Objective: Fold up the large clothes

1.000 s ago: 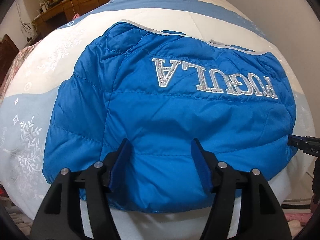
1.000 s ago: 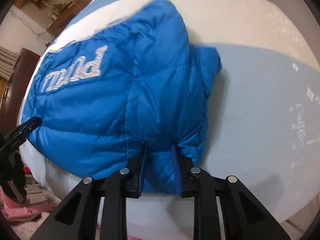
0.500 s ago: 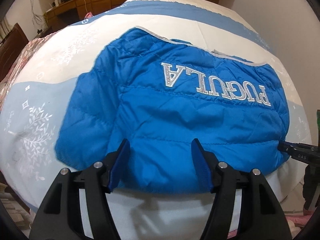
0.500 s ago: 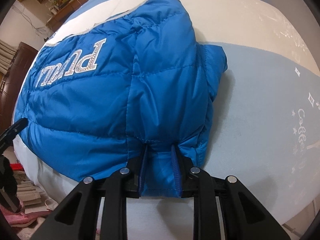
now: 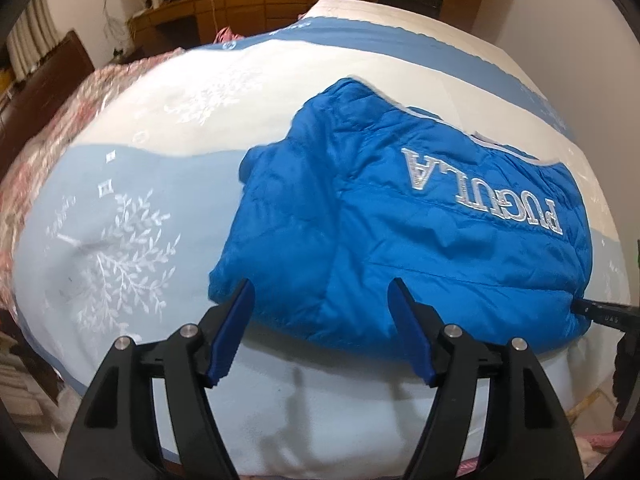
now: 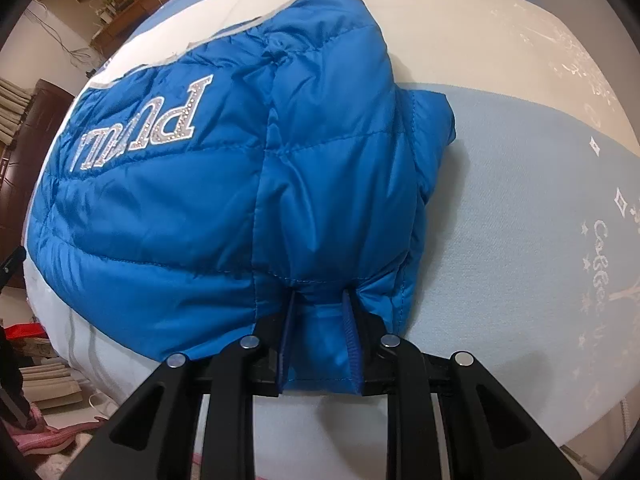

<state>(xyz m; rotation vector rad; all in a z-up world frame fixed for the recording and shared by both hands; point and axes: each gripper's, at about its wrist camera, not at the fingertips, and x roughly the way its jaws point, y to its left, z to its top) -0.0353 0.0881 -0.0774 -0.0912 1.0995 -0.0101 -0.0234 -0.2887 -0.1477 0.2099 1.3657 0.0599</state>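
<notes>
Left wrist view: my left tongs (image 5: 322, 320) hang spread above the near edge of the bed (image 5: 120, 208), nothing between the blue pads, which have just been opening wider. To their left lies bare, leaf-patterned bedcover; ahead and to the right sprawls the blue padded jacket (image 5: 400, 248), silver lettering (image 5: 480, 190) facing up and reading upside down to me. One sleeve end (image 5: 260, 168) sits tucked in at the jacket's left side. At the far right the tip of my right tongs (image 5: 600, 312) meets the jacket's hem corner.

Right wrist view: the lettering (image 6: 140, 128) lies at left, the jacket's bulk (image 6: 280, 180) fills the middle, and my right tongs (image 6: 320, 340) pinch a fold of the hem (image 6: 320, 344) between nearly closed pads. A folded sleeve (image 6: 432, 120) pokes out on the right, resting on the pale blue band of the cover.

The jacket looks part-folded, sleeves tucked in, and I judge the job now is to get a matching grip on the left hem corner. To do it well, I would bring the open tongs down over the near left corner, catch every layer of the slippery padding, and close firmly before lifting. The right grip should hold steady meanwhile, so the hem stays taut. Then both corners can travel together toward the collar; lifting unevenly would likely skew the fold.
</notes>
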